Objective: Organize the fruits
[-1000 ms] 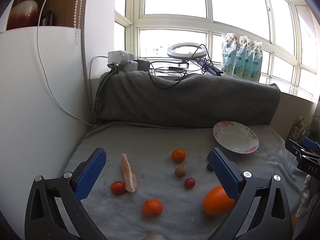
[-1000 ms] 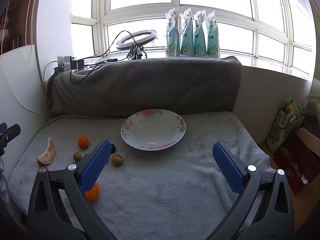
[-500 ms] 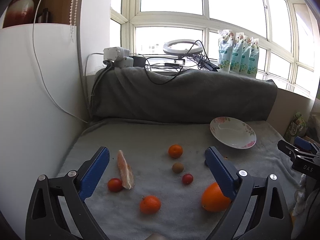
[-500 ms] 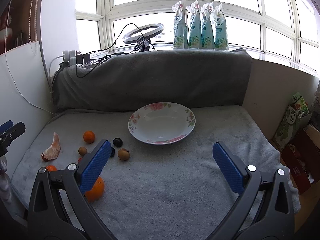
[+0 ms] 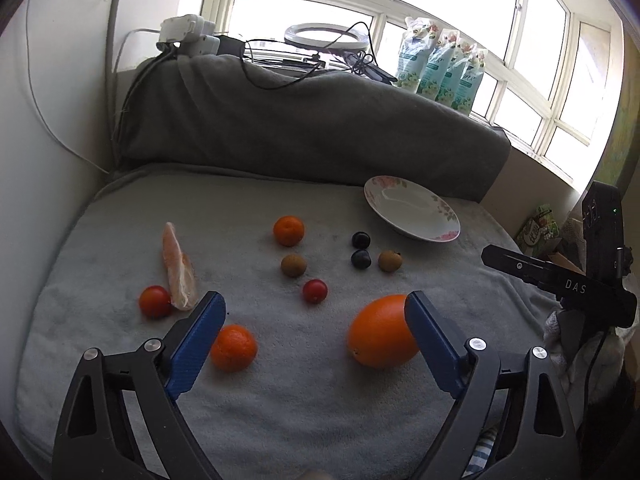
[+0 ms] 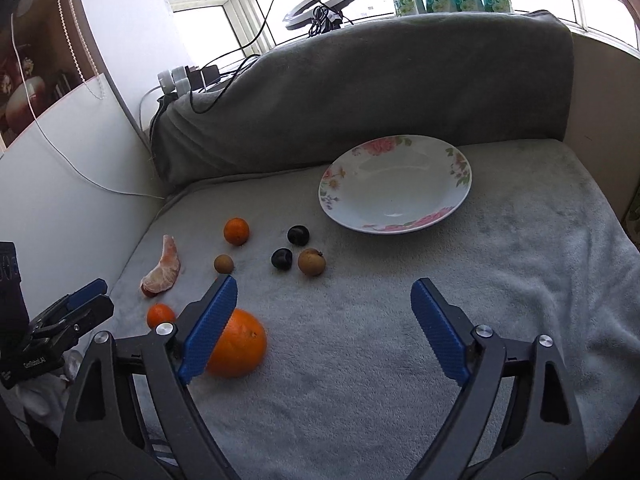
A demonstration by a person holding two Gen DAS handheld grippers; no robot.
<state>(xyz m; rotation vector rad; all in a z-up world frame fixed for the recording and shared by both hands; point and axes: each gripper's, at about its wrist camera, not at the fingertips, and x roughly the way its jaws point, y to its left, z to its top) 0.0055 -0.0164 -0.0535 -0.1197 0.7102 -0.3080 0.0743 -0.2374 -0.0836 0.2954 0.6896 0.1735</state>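
Note:
Fruit lies scattered on a grey blanket [image 5: 320, 400]. A big orange [image 5: 380, 332] sits just behind the right finger of my left gripper [image 5: 313, 299]. A mandarin [image 5: 234, 347] is behind its left finger, and a small red tomato [image 5: 315, 291] lies ahead between them. The jaws are closing with nothing touching the pads. Farther off are a citrus segment [image 5: 178, 268], a second mandarin [image 5: 288, 231], two longans and two dark plums [image 5: 360, 258]. My right gripper [image 6: 324, 283] hovers over bare blanket, jaws closing on nothing, the orange [image 6: 240, 344] behind its left finger. The flowered plate [image 6: 394, 184] is empty.
A grey cushion [image 5: 312, 132] backs the blanket, with cables, a ring light [image 5: 326, 34] and green pouches [image 5: 440, 68] on the sill. A white wall [image 5: 44, 140] closes the left side. Boxes [image 5: 540, 228] stand past the right edge.
Both grippers have tipped downward and sunk toward the blanket, so the fruit looks nearer. Both pairs of jaws have narrowed slightly. No fruit has moved.

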